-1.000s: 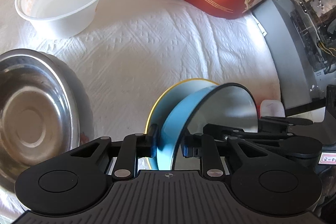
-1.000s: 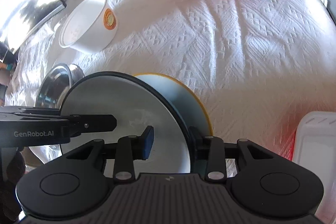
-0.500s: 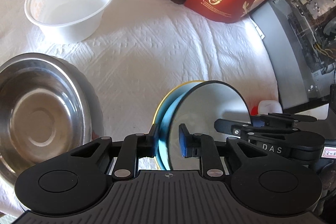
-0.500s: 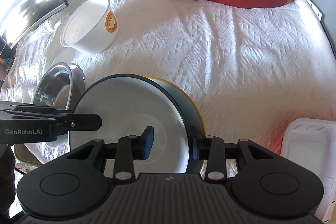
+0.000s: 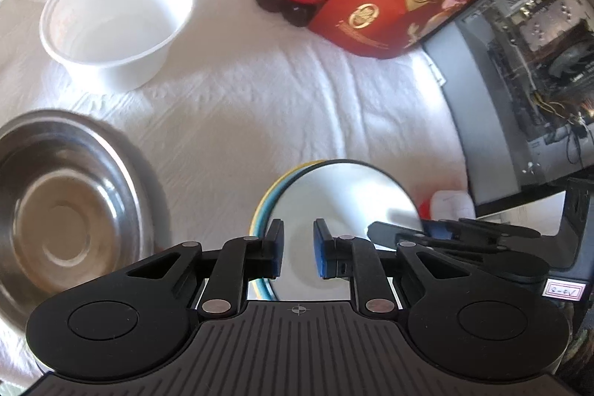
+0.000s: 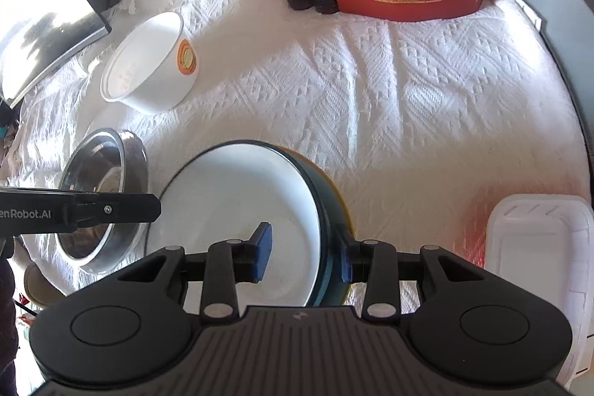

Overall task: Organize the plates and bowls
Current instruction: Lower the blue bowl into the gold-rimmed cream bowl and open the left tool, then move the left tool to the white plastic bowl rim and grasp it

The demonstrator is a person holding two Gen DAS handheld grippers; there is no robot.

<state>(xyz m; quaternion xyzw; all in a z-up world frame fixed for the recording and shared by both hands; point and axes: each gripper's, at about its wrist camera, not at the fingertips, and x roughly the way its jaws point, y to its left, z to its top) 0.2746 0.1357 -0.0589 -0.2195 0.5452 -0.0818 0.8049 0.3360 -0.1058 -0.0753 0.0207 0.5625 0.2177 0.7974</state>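
**Setting the blue plate down on the yellow plate**

Left wrist view: The left gripper has its fingers apart, straddling the near rim of the blue plate without visibly pressing it. The blue plate lies over a yellow plate, of which only the left edge shows. The right gripper reaches in from the right over the blue plate's far side. A steel bowl sits to the left and a white bowl beyond it, both apart from the plates, on the white cloth.

Right wrist view: The right gripper is also parted, one finger inside the blue plate, the other outside its rim; whether the outer pad touches cannot be told. The plate appears slightly tilted against the yellow plate. A white tray lies to the right.

Procedure, as judged: let the plate settle flat and centred before withdrawing. Draw each gripper straight back along its fingers, keeping them wide, so neither pad drags the rim.
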